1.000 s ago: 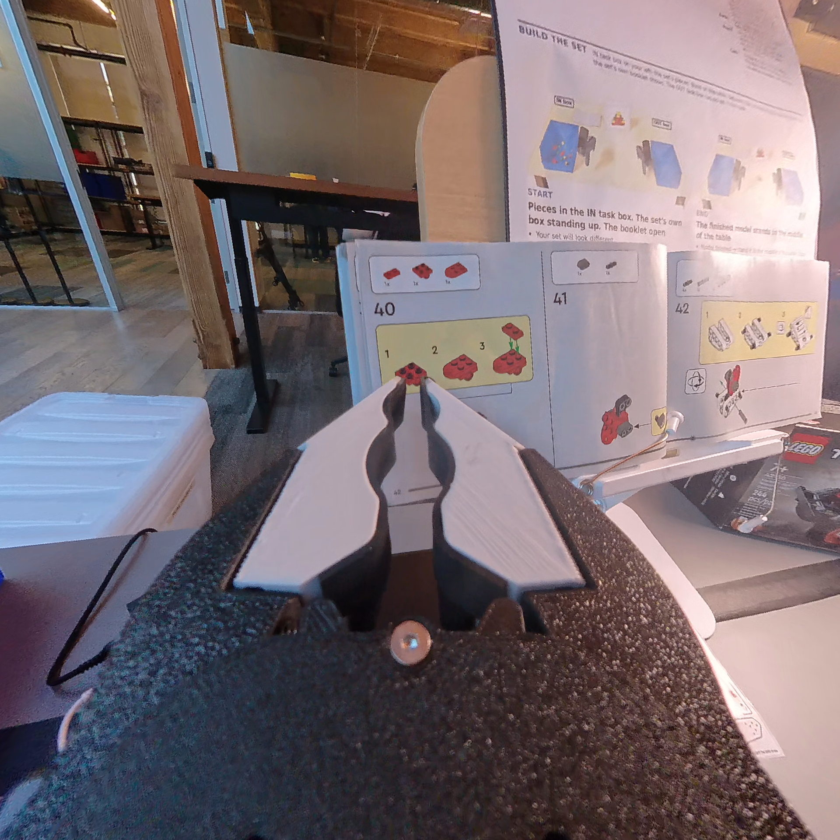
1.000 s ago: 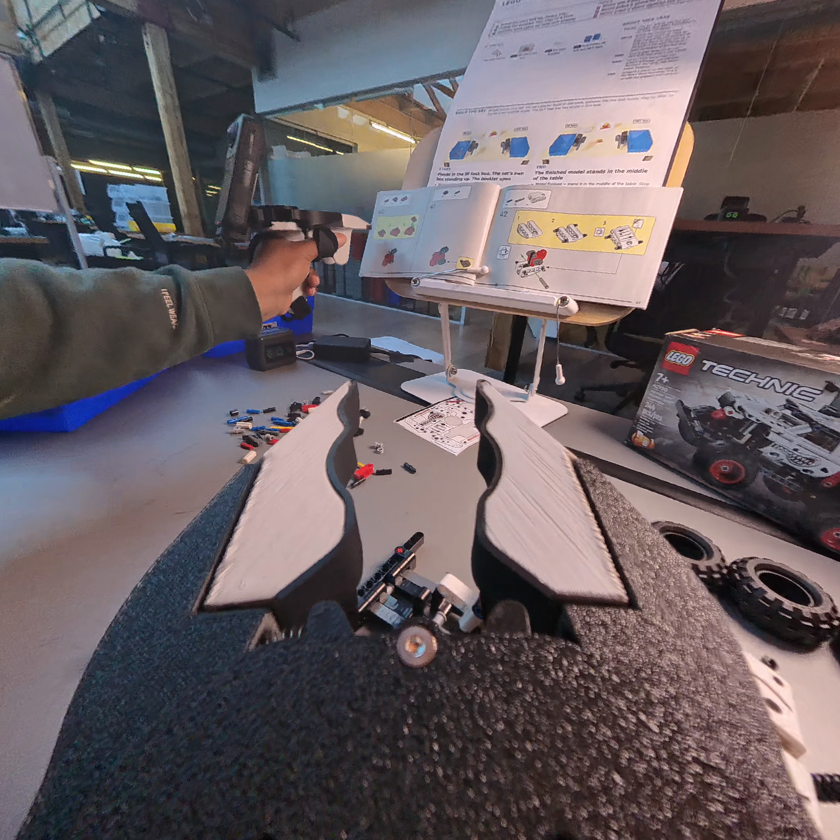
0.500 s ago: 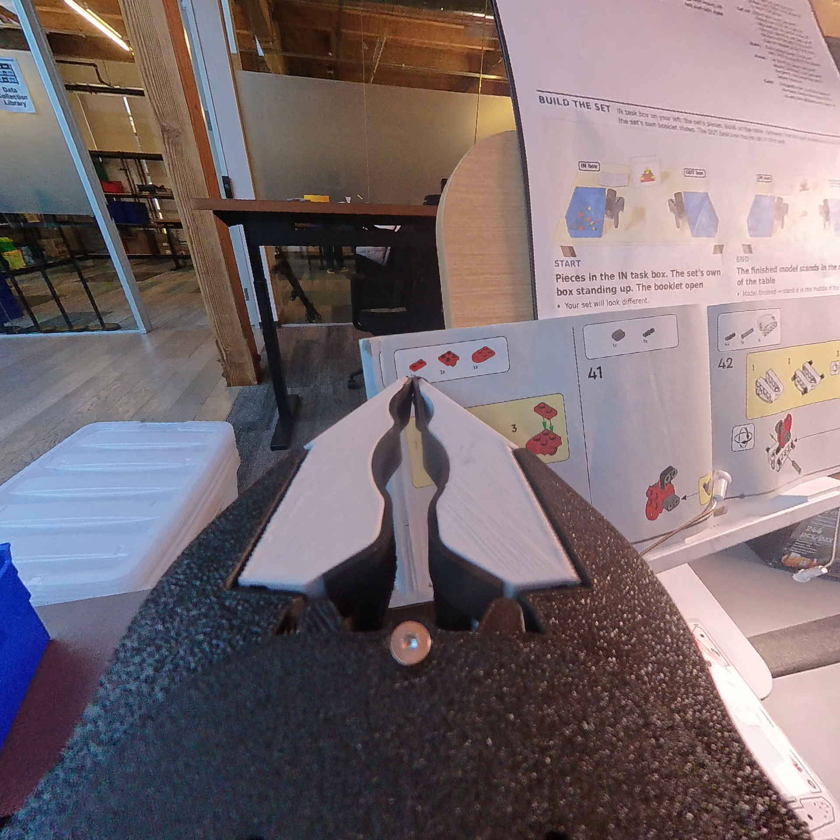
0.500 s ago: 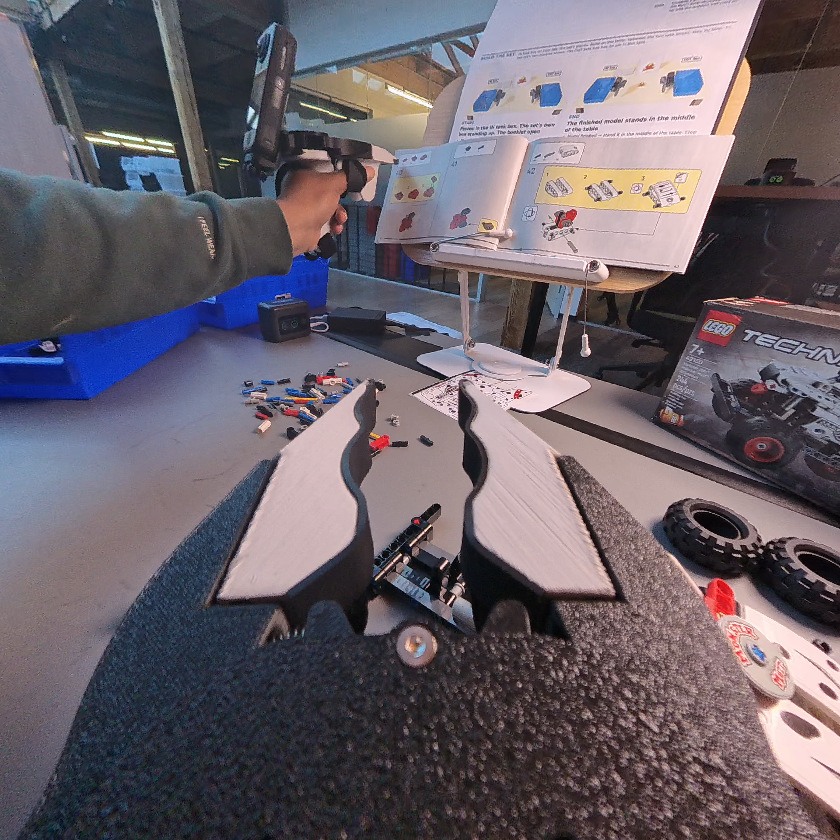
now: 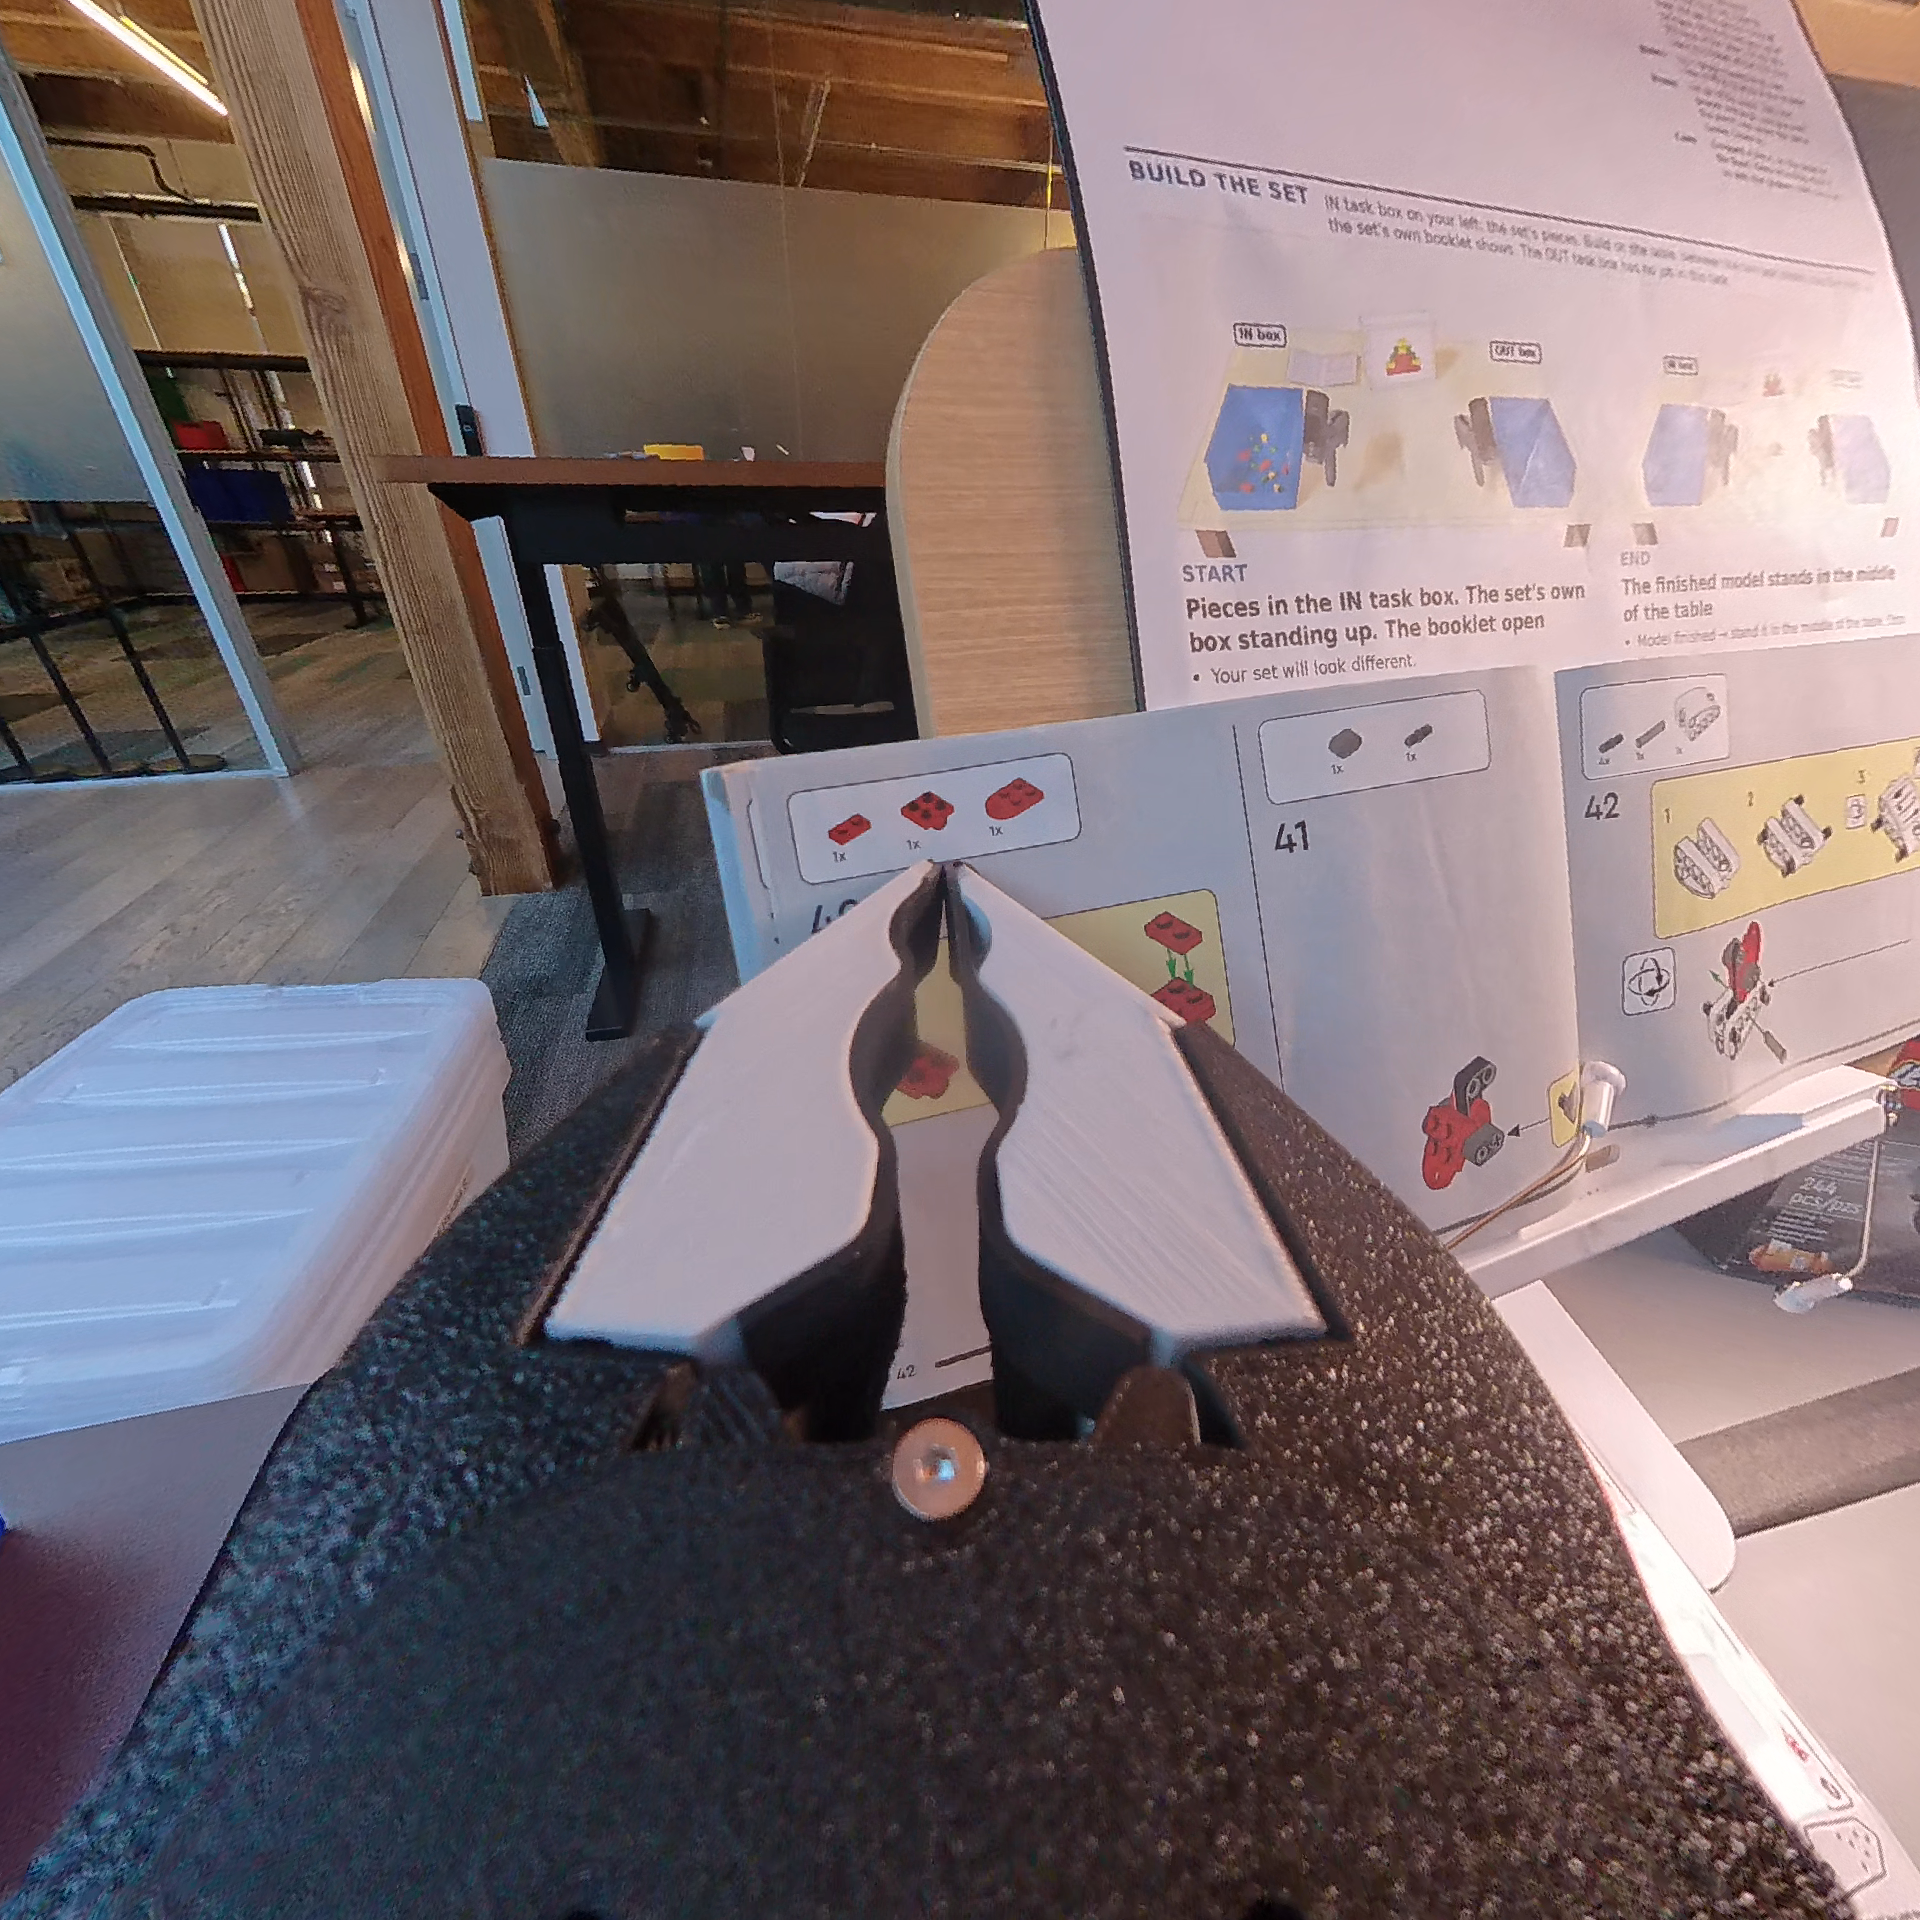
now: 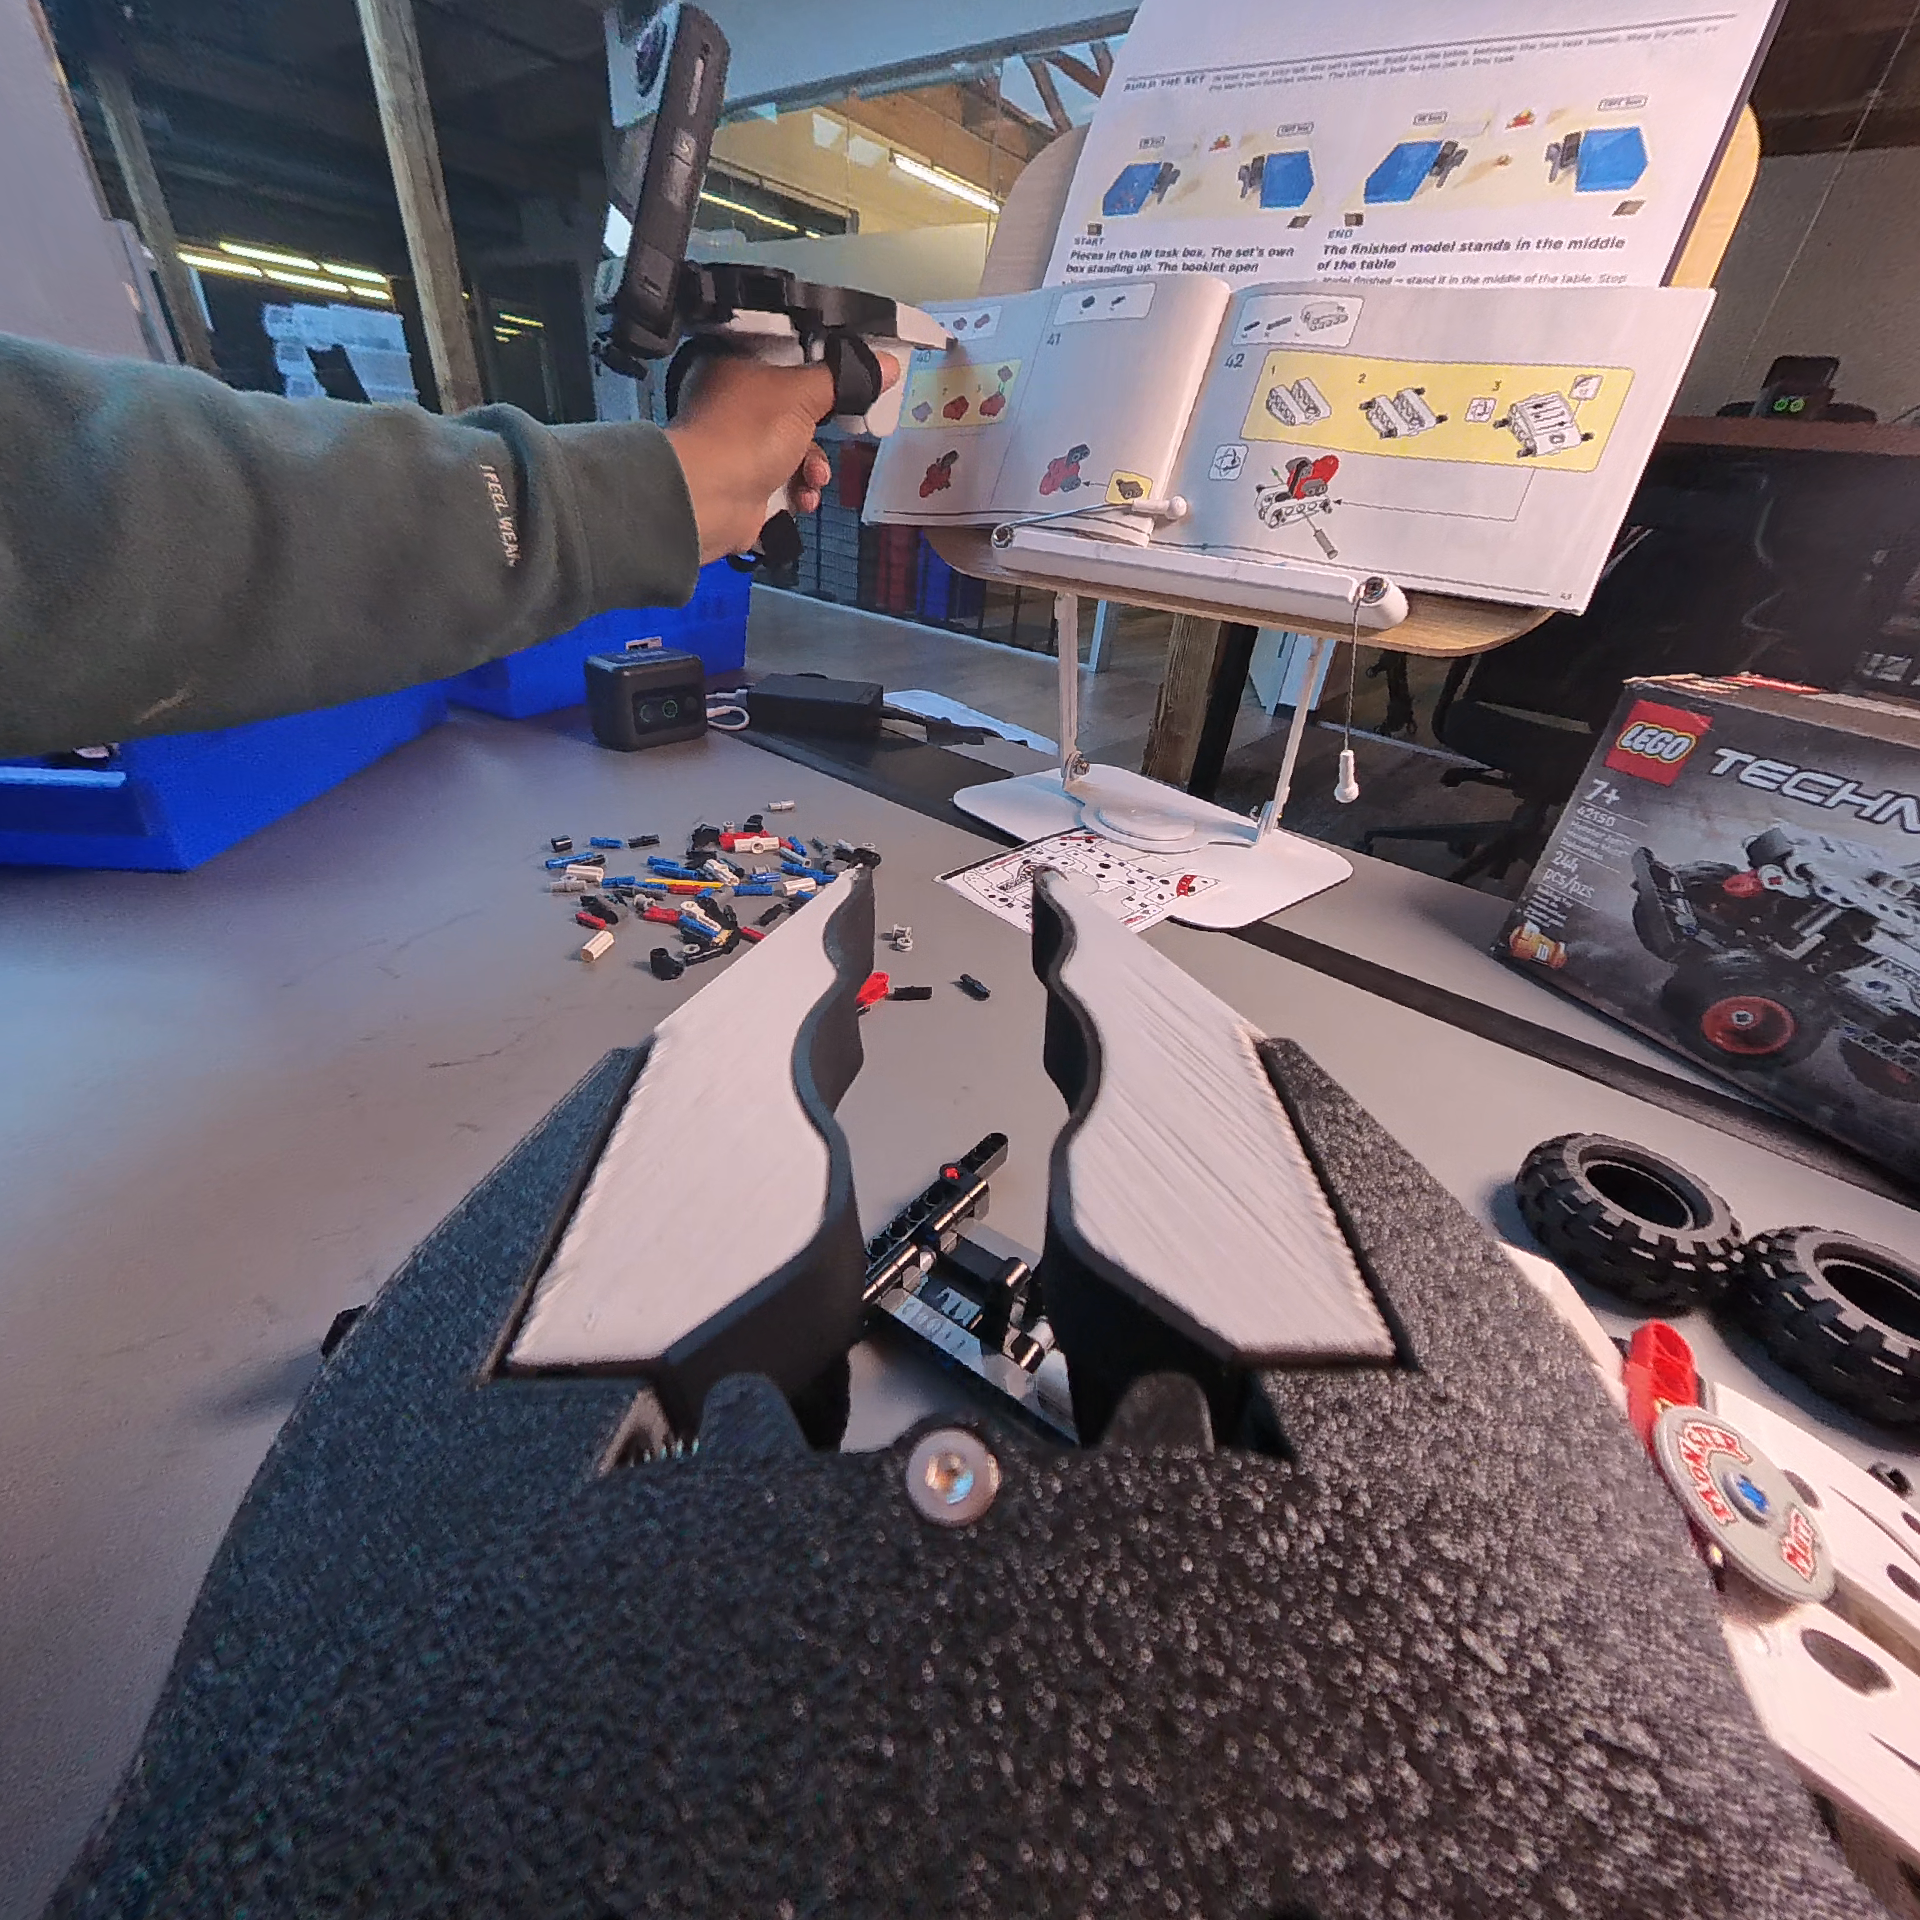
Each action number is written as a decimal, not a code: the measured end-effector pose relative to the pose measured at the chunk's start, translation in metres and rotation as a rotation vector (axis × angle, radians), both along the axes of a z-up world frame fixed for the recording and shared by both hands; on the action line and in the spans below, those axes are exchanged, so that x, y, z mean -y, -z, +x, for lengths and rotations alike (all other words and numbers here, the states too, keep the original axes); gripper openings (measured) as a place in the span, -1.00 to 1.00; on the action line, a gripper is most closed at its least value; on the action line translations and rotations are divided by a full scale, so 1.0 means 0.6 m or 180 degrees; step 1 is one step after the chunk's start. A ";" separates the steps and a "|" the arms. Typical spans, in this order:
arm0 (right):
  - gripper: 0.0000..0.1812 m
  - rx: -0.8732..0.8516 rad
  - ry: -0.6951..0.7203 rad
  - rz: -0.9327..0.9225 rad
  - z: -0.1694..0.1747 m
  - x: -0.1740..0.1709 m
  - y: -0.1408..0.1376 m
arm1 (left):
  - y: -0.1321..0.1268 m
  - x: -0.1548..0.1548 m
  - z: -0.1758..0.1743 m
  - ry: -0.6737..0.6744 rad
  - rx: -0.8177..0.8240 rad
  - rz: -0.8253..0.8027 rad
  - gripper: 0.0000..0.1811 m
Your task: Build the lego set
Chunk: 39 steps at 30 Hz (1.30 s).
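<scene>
The open instruction booklet (image 5: 1403,935) stands on a white stand (image 6: 1153,842). My left gripper (image 5: 943,871) is shut, its tips pressed together against the booklet's left page; I cannot tell whether paper is pinched. It also shows in the right wrist view (image 6: 935,338), held by a hand at the page's upper left edge. My right gripper (image 6: 951,883) is open and empty above the grey table (image 6: 260,1091). A partly built black lego assembly (image 6: 956,1247) lies on the table under its fingers. Loose small lego pieces (image 6: 707,883) lie scattered ahead on the left.
Two black tyres (image 6: 1631,1216) and white and red parts (image 6: 1818,1558) lie at the right. The set's box (image 6: 1766,904) stands behind them. A sticker sheet (image 6: 1081,894) lies by the stand. A blue bin (image 6: 208,769) and a white lidded bin (image 5: 208,1174) are at the left. Tip to tip, the grippers are about 45 cm apart.
My left gripper has closed from a narrow gap to shut and has moved up and closer to the booklet's left page. My right gripper has stayed open over the black assembly and shifted slightly.
</scene>
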State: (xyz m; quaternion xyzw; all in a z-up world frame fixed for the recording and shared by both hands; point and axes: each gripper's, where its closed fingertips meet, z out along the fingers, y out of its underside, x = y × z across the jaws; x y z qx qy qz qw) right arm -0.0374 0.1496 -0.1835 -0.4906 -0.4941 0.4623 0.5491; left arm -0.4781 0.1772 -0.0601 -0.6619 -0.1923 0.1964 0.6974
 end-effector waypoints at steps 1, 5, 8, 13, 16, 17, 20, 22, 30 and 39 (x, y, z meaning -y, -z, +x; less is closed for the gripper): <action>-0.67 -0.0006 0.0000 0.0000 0.000 0.000 0.000 | 0.000 -0.001 0.001 0.0004 -0.0003 -0.0001 -1.00; -0.67 0.0009 -0.0021 -0.0010 0.000 0.001 0.001 | 0.000 -0.006 0.006 0.0036 -0.0014 0.0000 -1.00; -0.67 0.0016 -0.0028 -0.0005 0.000 0.002 0.002 | -0.003 -0.010 0.015 0.0069 -0.0049 0.0001 -1.00; -0.67 0.0020 -0.0041 0.0001 -0.001 0.003 0.002 | -0.006 -0.015 0.029 0.0123 -0.0100 -0.0022 -1.00; -0.67 0.0018 -0.0049 -0.0003 0.000 0.004 0.002 | -0.004 -0.011 0.039 0.0195 -0.0107 -0.0059 -0.99; -0.67 0.0013 -0.0051 -0.0003 0.000 0.004 0.001 | -0.002 -0.007 0.044 0.0223 -0.0111 -0.0079 -0.99; -0.68 0.0016 -0.0078 -0.0012 0.000 0.008 0.001 | 0.006 0.007 0.057 0.0275 -0.0146 -0.0148 -0.97; -0.68 0.0029 -0.0101 -0.0006 -0.002 0.011 0.003 | 0.016 0.015 0.066 0.0316 -0.0114 -0.0193 -0.94; -0.68 0.0041 -0.0101 0.0074 -0.001 0.017 0.002 | 0.078 0.047 0.119 0.0527 0.0203 -0.0245 -0.92; -0.69 -0.0051 -0.0161 0.0059 0.007 0.026 -0.017 | 0.246 0.153 0.247 0.1474 0.1245 -0.1665 -0.80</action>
